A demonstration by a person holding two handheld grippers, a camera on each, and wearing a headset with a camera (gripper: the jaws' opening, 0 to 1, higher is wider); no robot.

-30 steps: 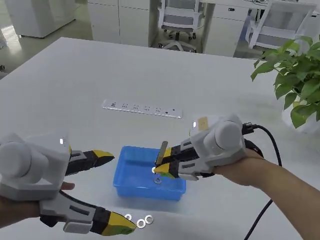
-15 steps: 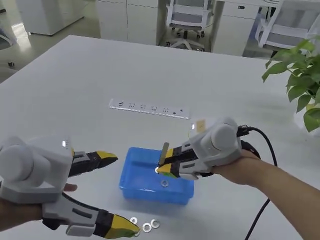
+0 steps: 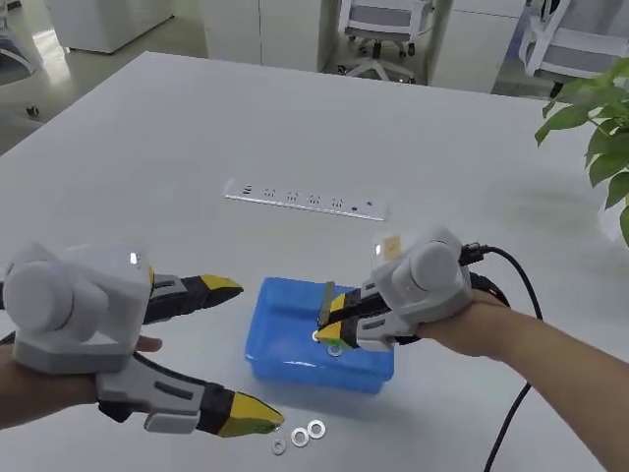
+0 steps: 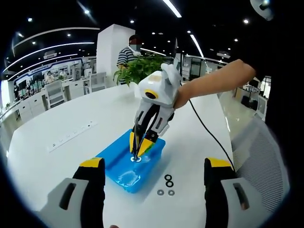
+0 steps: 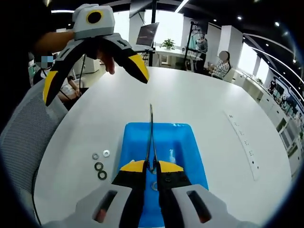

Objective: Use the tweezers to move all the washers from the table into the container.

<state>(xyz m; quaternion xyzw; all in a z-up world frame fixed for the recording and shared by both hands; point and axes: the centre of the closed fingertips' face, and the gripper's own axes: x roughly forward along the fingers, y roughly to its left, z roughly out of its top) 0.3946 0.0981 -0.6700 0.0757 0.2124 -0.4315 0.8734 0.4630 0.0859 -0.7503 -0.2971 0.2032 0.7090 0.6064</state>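
Head view: washer [image 3: 335, 351] prob. just landed in container [image 3: 295, 291]; other washers [image 3: 300, 437] wait at 6 o'clock; R gripper [image 3: 329, 329] pinches tweezers [image 3: 325, 300], L gripper [image 3: 254, 354] agape, empty.

The head view looks down toward the table's [image 3: 147, 128] far edge; both gripper views sit low and close, facing each other across the shared container [image 3: 314, 372].

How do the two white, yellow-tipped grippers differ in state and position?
The left gripper is wide open and empty; the right gripper is shut on thin metal tweezers. The left gripper is held beside the blue plastic container; the right gripper is above it. Both have black jaws.
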